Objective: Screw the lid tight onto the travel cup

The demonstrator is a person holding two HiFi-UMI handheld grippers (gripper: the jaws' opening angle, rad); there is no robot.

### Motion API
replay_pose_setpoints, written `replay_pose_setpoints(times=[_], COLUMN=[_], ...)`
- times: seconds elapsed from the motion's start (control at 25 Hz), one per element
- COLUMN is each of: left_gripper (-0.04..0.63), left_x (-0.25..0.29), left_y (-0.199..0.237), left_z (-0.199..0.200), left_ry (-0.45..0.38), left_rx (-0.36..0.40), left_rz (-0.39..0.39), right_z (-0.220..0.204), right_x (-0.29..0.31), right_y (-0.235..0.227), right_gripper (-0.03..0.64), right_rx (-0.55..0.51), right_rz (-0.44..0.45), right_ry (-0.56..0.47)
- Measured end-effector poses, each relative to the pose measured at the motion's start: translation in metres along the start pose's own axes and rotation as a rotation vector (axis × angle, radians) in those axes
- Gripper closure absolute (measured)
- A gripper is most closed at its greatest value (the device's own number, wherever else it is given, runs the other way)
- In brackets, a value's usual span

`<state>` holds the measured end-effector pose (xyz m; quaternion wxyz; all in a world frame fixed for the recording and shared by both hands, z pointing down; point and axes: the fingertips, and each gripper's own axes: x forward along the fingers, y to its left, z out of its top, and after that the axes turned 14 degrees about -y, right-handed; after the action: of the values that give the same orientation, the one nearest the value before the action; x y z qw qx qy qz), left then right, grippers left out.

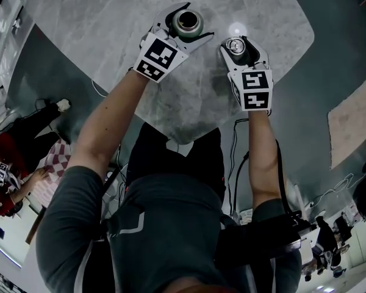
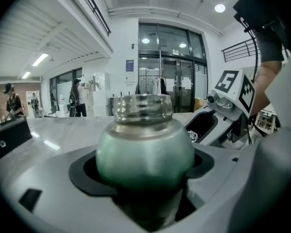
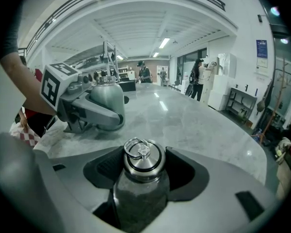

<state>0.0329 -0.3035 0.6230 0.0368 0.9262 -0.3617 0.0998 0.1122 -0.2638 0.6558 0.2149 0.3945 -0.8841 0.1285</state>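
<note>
left gripper (image 1: 192, 22) clamps the travel cup (image 2: 145, 149), right gripper (image 1: 241, 47) grips the lid (image 3: 142, 155) at its 3 o'clock; go in tilted and it'll likely cross-thread.

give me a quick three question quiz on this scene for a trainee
1. True or false: the lid is already screwed onto the travel cup.
2. Which claw grips the travel cup? A left, B right, C neither.
3. Fill in: the top of the lid carries a small metal ____.

Key:
1. False. The two are apart and the travel cup's threaded neck is bare.
2. A. The left claw is shut on it, and the right claw grips the lid.
3. ring
</note>
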Motion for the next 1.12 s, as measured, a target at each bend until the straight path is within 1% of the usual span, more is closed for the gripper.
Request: replay_pose_setpoints(times=[0.08,0.16,0.24,0.36,0.48,0.64,0.84,0.92,1.04,1.12], left_gripper=[0.193,0.195,0.195,0.195,0.195,0.195,0.195,0.195,0.195,0.195], left_x=[0.000,-0.001,-0.004,-0.016,-0.033,-0.065,-0.101,-0.116,-0.138,-0.148], left_y=[0.002,0.003,0.000,-0.008,-0.017,-0.032,-0.045,-0.055,-0.070,-0.080], left_z=[0.001,0.001,0.000,0.006,0.026,0.058,0.103,0.120,0.143,0.156], left_ry=[-0.009,-0.010,0.008,0.019,0.012,0.013,-0.010,-0.017,-0.020,-0.028], left_rx=[-0.021,-0.022,-0.020,-0.025,-0.024,-0.035,0.037,0.071,0.142,0.172], left_rz=[0.022,0.029,0.015,-0.016,-0.039,-0.065,-0.071,-0.089,-0.125,-0.156], right_z=[0.001,0.002,0.004,0.011,0.030,0.069,0.120,0.139,0.168,0.188], right_x=[0.000,-0.001,-0.004,-0.012,-0.024,-0.048,-0.084,-0.101,-0.125,-0.141], right_y=[-0.001,-0.002,-0.001,0.005,0.012,0.031,0.060,0.069,0.080,0.084], right_gripper=[0.341,0.341,0.341,0.341,0.341,0.341,0.341,0.341,0.341,0.341], right_rx=[0.014,0.031,0.046,0.040,0.045,0.074,0.085,0.076,0.063,0.046], right_rz=[-0.003,0.006,0.018,0.033,0.053,0.092,0.130,0.136,0.145,0.152], right_ry=[0.003,-0.002,-0.009,-0.013,-0.033,-0.087,-0.164,-0.185,-0.229,-0.256])
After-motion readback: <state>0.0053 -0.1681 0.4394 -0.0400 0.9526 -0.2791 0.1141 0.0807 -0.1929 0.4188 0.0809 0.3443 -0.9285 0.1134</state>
